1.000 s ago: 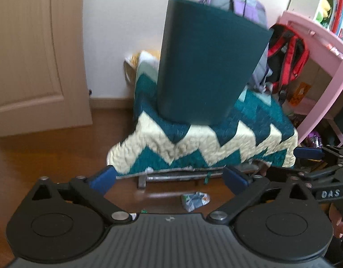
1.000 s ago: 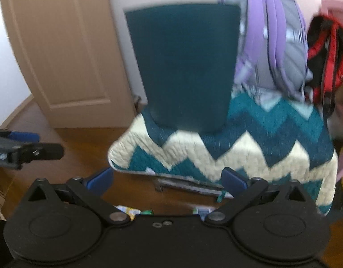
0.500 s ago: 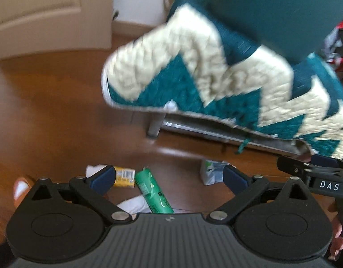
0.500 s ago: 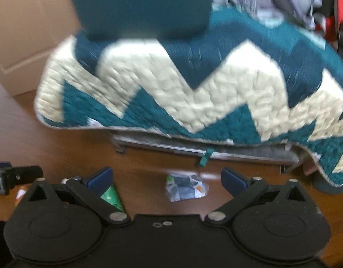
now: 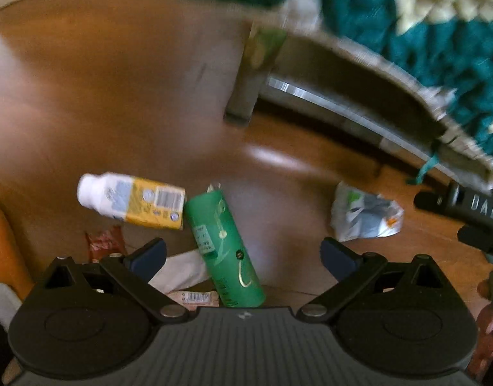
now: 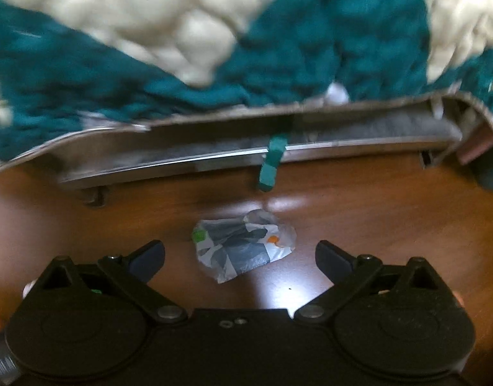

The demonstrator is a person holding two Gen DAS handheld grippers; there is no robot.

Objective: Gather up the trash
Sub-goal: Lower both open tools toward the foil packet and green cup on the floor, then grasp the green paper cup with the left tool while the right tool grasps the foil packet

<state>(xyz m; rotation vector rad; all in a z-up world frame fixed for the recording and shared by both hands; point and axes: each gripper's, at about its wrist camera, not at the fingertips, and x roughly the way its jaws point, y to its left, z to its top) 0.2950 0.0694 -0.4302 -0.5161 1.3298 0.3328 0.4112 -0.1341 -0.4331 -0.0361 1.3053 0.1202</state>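
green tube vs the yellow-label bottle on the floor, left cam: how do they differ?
The green tube is plain green with fine print; the yellow-label bottle is white with a yellow label and a barcode. The tube points roughly away from the camera, between the open fingers of the left hand-held gripper; the bottle lies crosswise, farther left. The tube looks longer. Both lie flat on the wooden floor, ends nearly touching.

Legible text: white letters "DAS" on the black body of the right hand-held gripper [image 5: 471, 207], seen at the right edge of the left wrist view.

Yellow-and-white bottle [image 5: 134, 202]: barcode block visible on label; digits and print too blurred to read.

Green can [image 5: 225, 251]: small label panel and gold markings, unreadable.

Crumpled wrapper [image 6: 245, 247]: printed, no characters resolvable.
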